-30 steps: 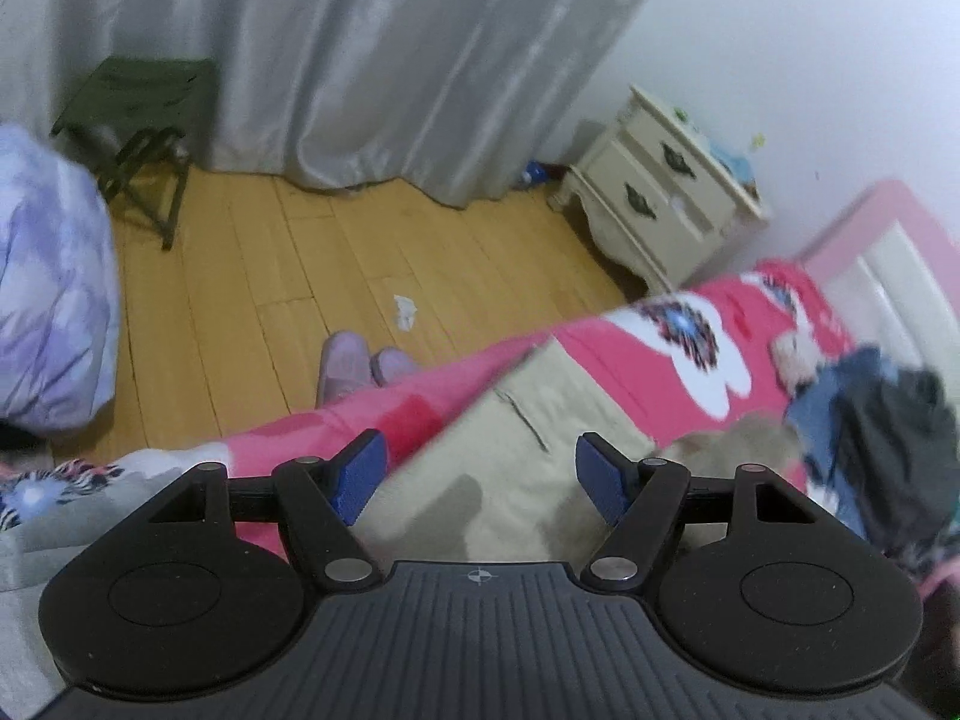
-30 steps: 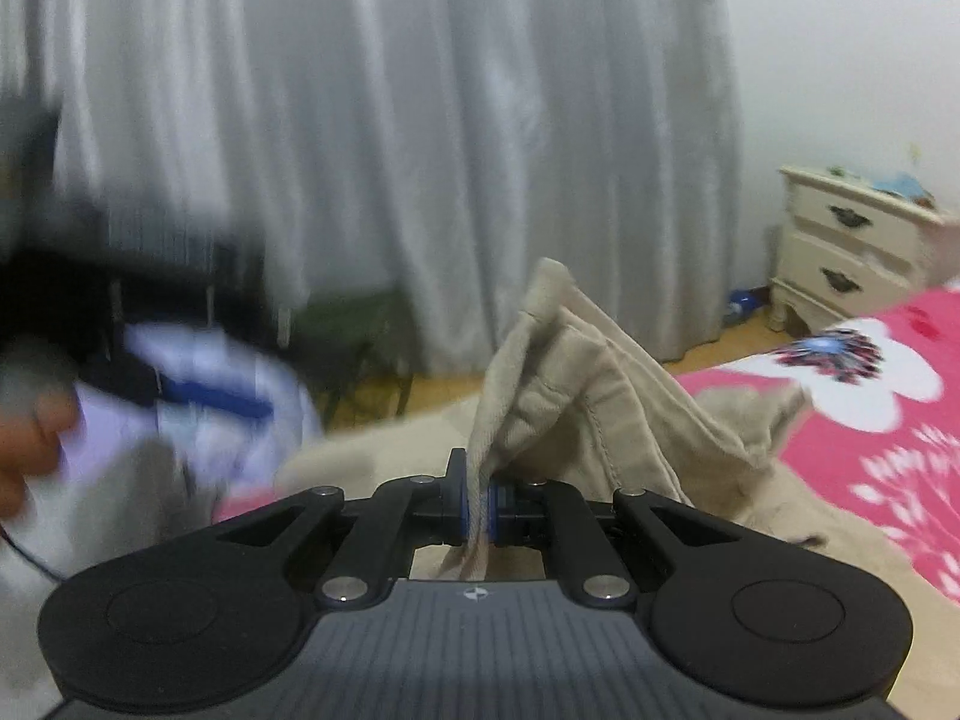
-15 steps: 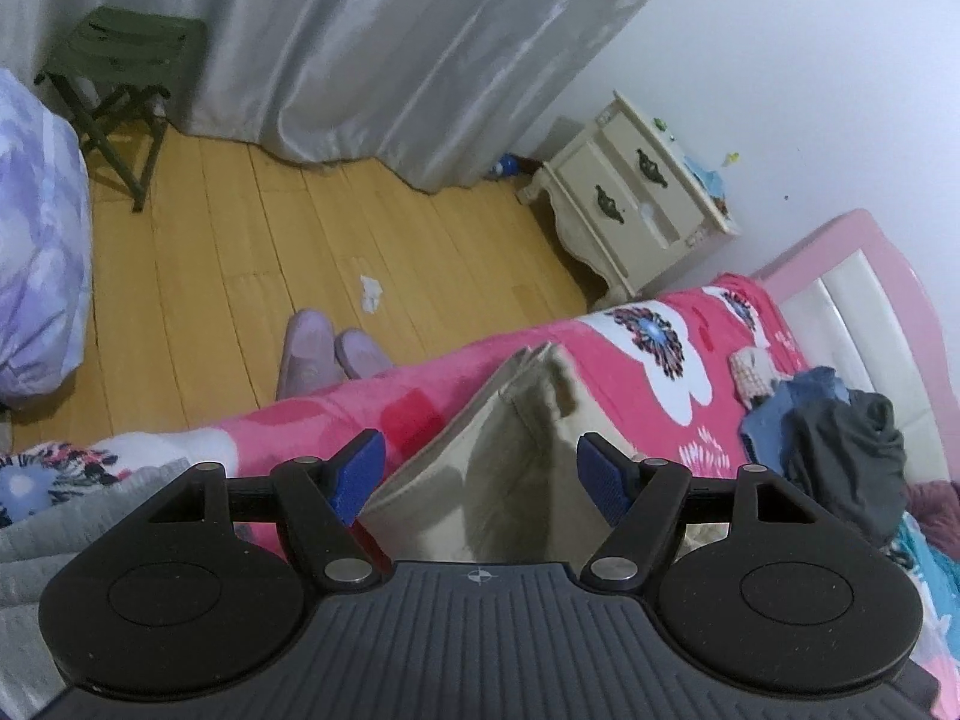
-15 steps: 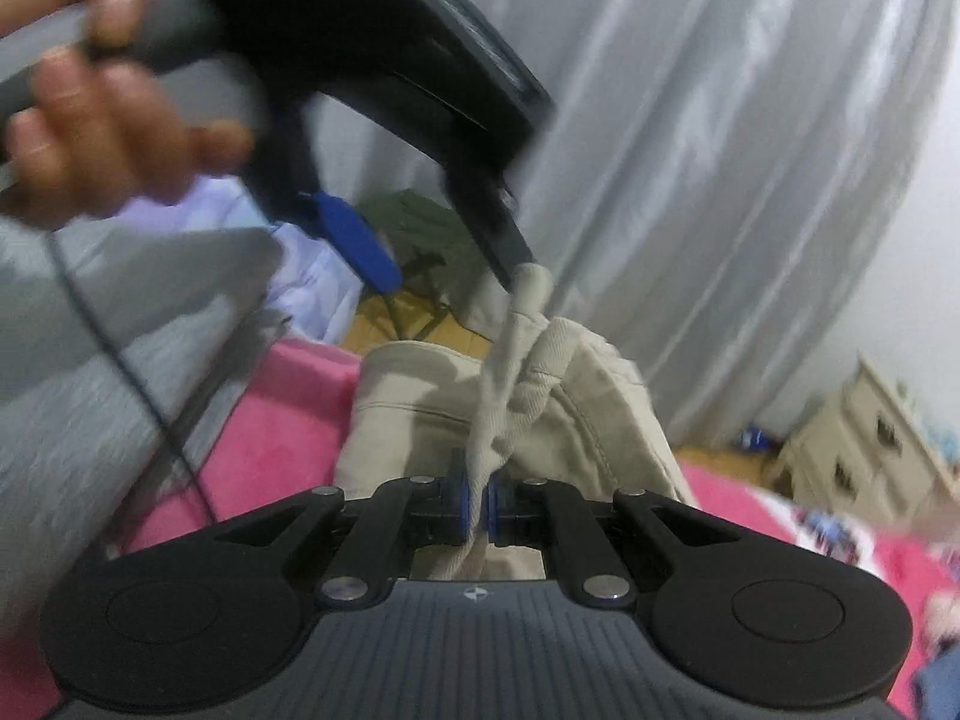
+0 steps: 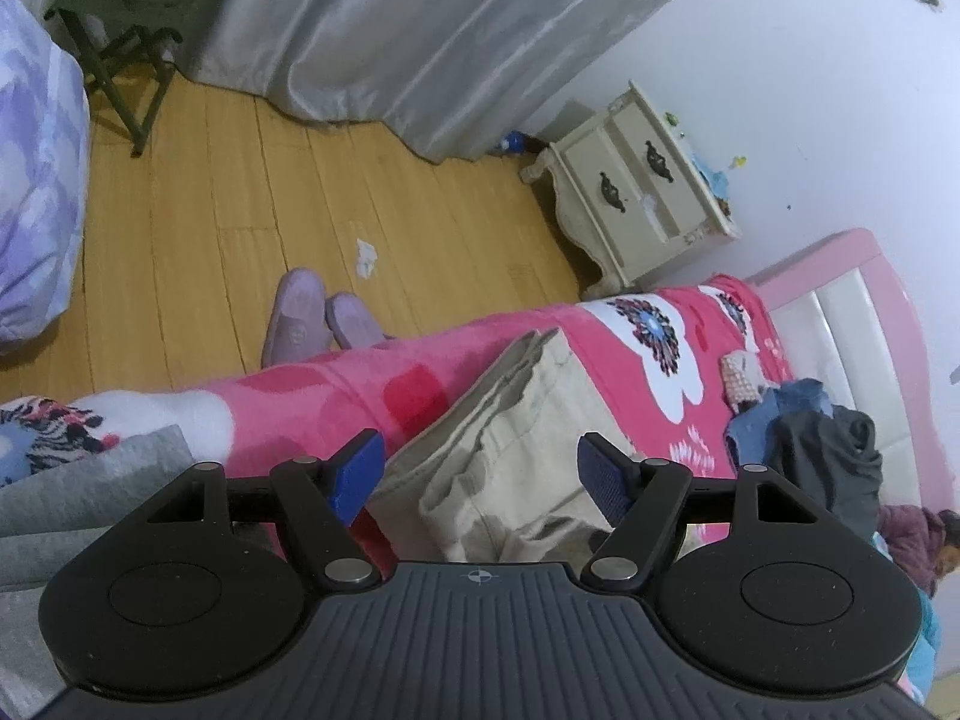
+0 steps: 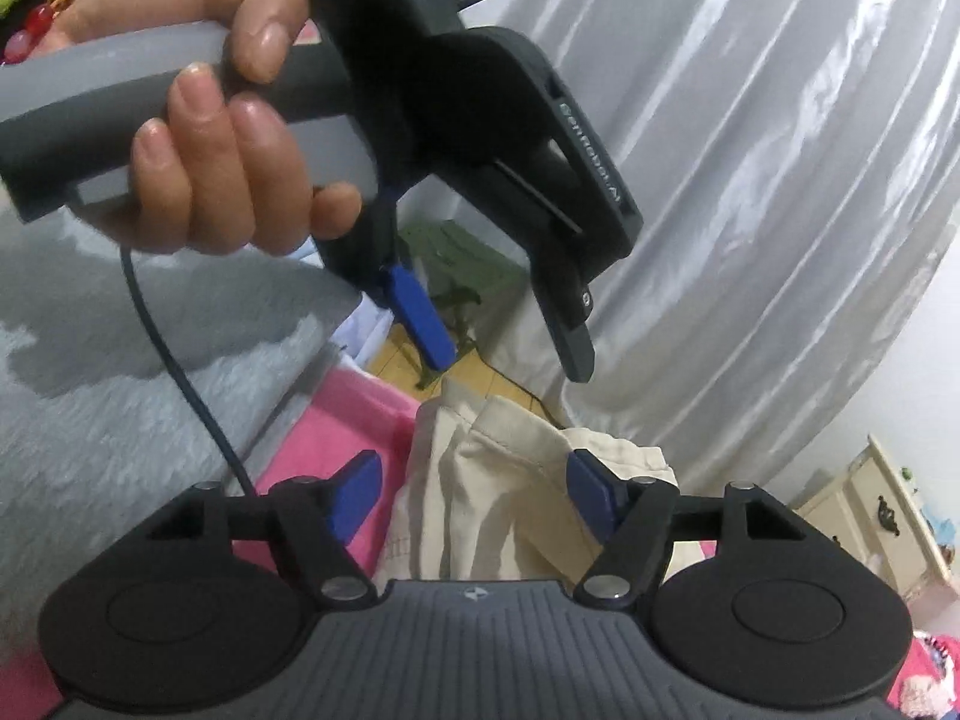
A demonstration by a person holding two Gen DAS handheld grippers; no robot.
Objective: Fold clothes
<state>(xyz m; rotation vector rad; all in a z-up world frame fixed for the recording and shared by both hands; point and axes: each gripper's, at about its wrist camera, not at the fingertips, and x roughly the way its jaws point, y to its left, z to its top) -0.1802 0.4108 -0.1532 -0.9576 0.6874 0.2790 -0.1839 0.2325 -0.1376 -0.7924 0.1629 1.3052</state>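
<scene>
Beige trousers [image 5: 528,414] lie folded on the pink flowered blanket [image 5: 336,396] of a bed. My left gripper [image 5: 480,474] hangs open just above their near end, with nothing between its blue pads [image 5: 360,468]. In the right wrist view the same trousers [image 6: 498,480] stand up in a loose fold between the jaws of my right gripper [image 6: 474,495]. Those jaws are opening, and the fabric sits slack between them. Above and beyond the fold, a hand [image 6: 210,168] holds the left gripper [image 6: 498,336], its fingers pointing down at the cloth.
A pile of dark and blue clothes [image 5: 822,450] lies by the pink headboard [image 5: 852,300]. A cream nightstand [image 5: 642,204], purple slippers [image 5: 312,324], a green folding stool [image 5: 132,18] and a lilac bedding bundle [image 5: 36,180] stand on the wooden floor. Grey curtains [image 6: 750,210] hang behind.
The right gripper went from shut on the beige fold to wide apart and rolled. The left gripper came nearer in the right view and dipped slightly toward the trousers.
</scene>
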